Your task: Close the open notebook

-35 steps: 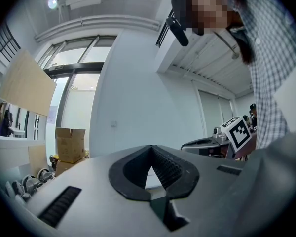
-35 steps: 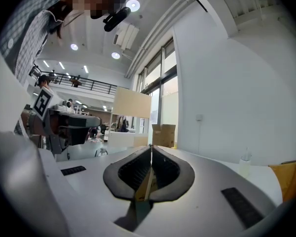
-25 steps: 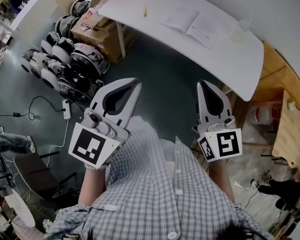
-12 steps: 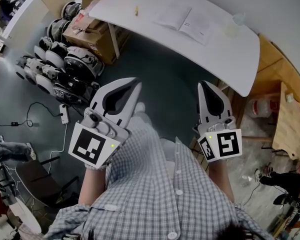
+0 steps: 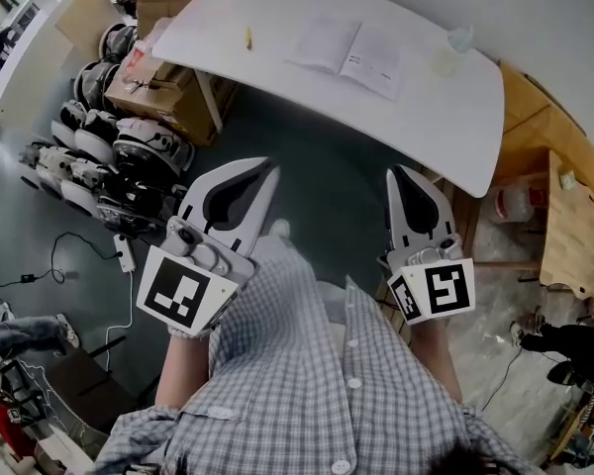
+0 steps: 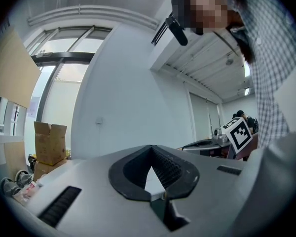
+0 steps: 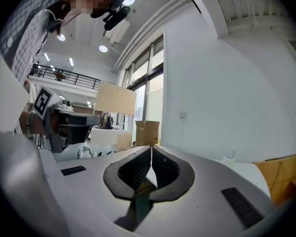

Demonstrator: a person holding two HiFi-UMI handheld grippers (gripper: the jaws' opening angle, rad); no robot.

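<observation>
Both the left gripper point(image 5: 269, 164) and right gripper point(image 5: 397, 170) are pressed together, empty. Approach the open notebook point(image 5: 346, 46) at 12 o'clock; spread jaws to lift one cover.

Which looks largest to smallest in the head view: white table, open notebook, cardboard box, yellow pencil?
1. white table
2. open notebook and cardboard box: about alike, and the box sits lower, partly under the table, so unranked
3. yellow pencil
</observation>
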